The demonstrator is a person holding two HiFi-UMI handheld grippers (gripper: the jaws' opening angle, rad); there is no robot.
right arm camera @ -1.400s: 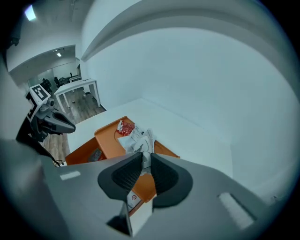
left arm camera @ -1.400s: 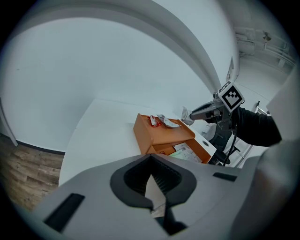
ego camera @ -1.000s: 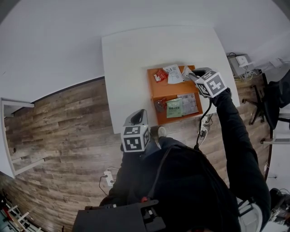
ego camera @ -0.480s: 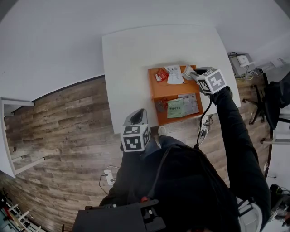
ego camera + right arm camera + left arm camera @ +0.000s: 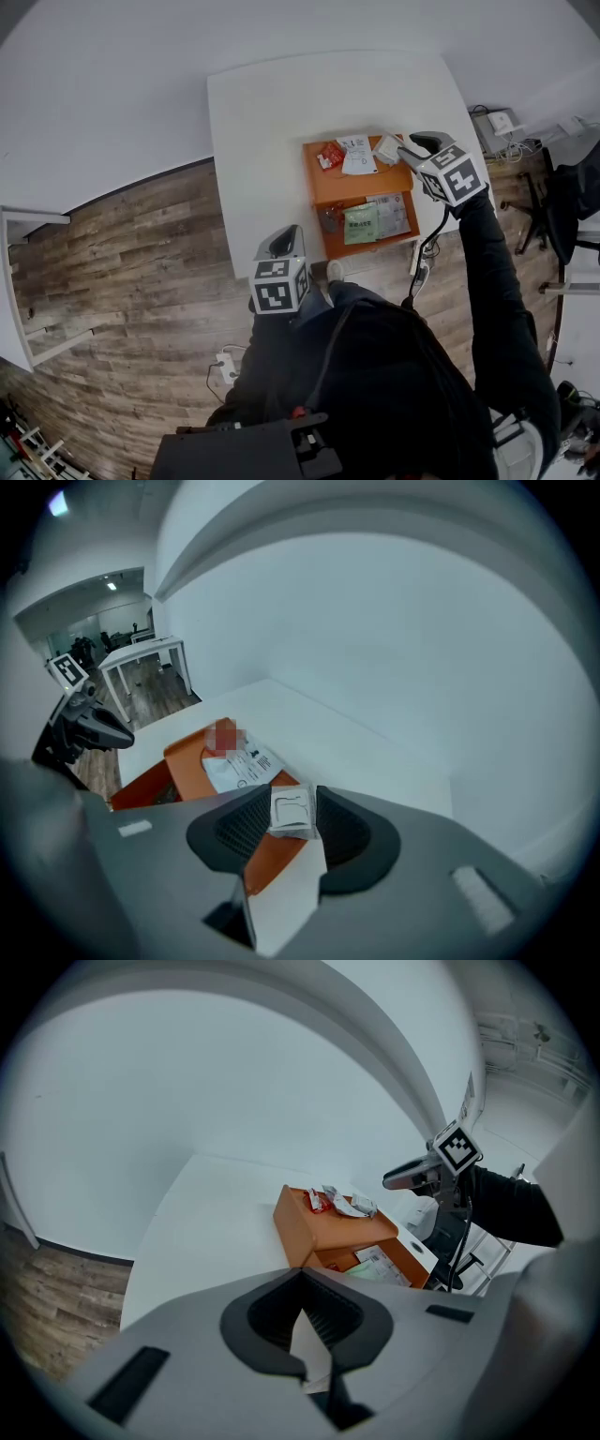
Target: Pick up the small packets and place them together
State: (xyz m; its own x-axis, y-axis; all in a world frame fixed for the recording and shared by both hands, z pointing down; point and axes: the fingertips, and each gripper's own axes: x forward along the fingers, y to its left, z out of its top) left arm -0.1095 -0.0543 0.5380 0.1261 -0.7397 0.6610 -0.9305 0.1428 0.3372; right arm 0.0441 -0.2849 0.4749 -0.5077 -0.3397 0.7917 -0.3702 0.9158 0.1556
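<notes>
Packet (image 5: 292,811) is lying loose between just-opening jaws of right gripper (image 5: 403,150) at orange tray (image 5: 337,187) corner, risking sliding off; left gripper (image 5: 301,1279) is idling, jaws together.

Head view looks steeply down; all views share the orange tray (image 5: 339,189).

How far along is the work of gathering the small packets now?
Done: red packet and white packet lie together at the far end of the orange tray. In hand: the right gripper has just been opening its jaws; the small white packet lies loose between them, beside those two. Left: green packet, pale packet and dark packet at the near end.
</notes>
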